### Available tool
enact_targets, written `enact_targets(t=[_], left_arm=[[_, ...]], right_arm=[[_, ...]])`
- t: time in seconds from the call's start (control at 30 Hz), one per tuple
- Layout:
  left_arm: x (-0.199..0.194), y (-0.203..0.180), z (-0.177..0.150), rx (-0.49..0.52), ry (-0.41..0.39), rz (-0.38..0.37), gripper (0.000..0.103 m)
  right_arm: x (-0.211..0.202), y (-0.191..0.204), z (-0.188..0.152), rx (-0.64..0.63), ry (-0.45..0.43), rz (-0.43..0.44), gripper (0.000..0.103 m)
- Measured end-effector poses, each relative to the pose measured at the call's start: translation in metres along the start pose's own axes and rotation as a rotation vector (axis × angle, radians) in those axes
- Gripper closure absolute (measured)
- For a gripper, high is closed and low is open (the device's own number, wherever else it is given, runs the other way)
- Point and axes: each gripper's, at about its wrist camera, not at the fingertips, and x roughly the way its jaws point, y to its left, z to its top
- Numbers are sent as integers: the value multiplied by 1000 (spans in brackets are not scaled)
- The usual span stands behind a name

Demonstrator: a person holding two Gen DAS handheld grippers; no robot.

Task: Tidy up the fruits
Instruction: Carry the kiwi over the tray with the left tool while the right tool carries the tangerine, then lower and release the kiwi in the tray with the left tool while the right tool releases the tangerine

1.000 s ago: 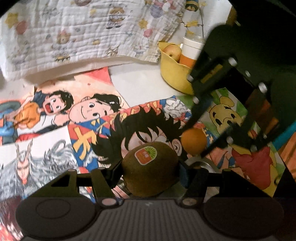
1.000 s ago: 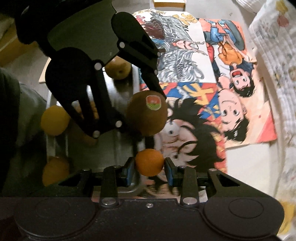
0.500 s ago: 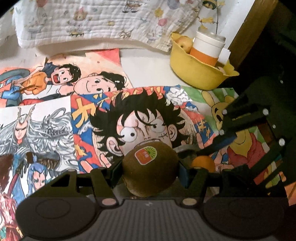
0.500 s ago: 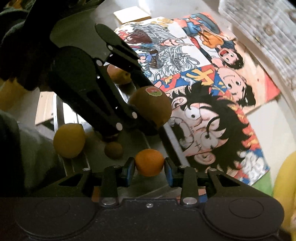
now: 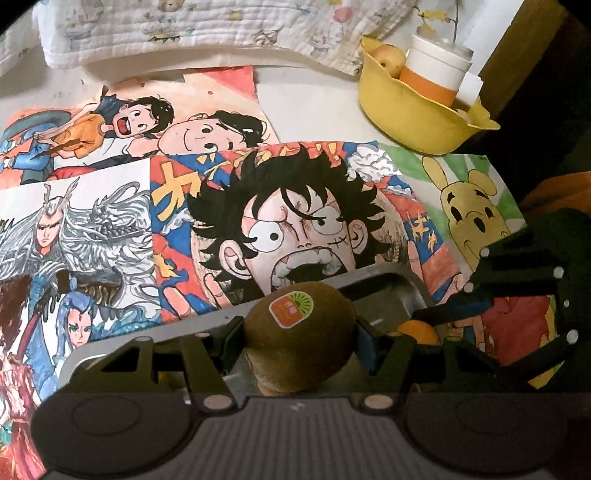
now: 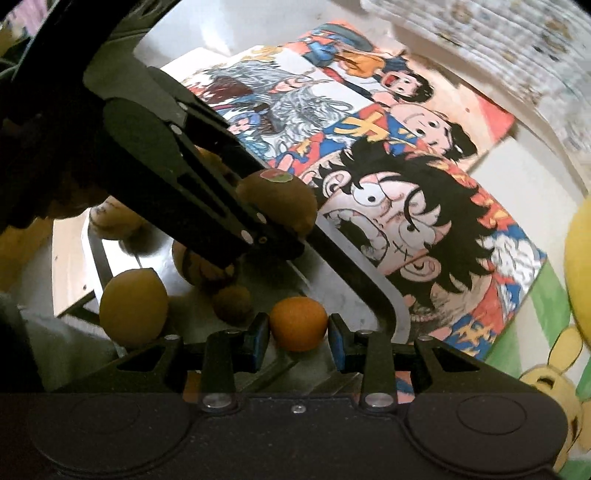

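Note:
A brown kiwi (image 5: 306, 347) with an orange and green sticker sits between the blue pads of my left gripper (image 5: 299, 332), which is shut on it, just above a metal tray (image 5: 391, 271). In the right wrist view the same kiwi (image 6: 280, 199) shows under the dark left gripper (image 6: 284, 236). My right gripper (image 6: 298, 326) is shut on a small orange (image 6: 298, 319) low over the tray (image 6: 373, 291). From the left wrist view that orange (image 5: 419, 329) peeks out at the tray's right end, under the right gripper's black frame.
In the tray lie a yellow round fruit (image 6: 133, 308), a small brown fruit (image 6: 232, 302) and more fruit behind. A yellow bowl (image 5: 406, 114) with an apple (image 5: 388, 59) and a paper cup (image 5: 436, 70) stands at the back right. Cartoon posters (image 5: 295, 221) cover the table; a quilted cloth (image 5: 221, 26) lies behind.
My right gripper has rolled and come down toward the tray's right end with the orange still in it. My left gripper has only rolled a little, kiwi still held.

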Motion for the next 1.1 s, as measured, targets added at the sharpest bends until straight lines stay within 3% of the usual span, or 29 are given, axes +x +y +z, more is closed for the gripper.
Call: enact_targets(t=[0.63, 1.1], left_arm=[[8, -12, 4, -105, 28, 52, 38], [22, -26, 9, -131, 100, 85, 37]], right_arm=[[2, 16, -19, 177, -30, -156, 66], [2, 16, -32, 288, -46, -191, 66]])
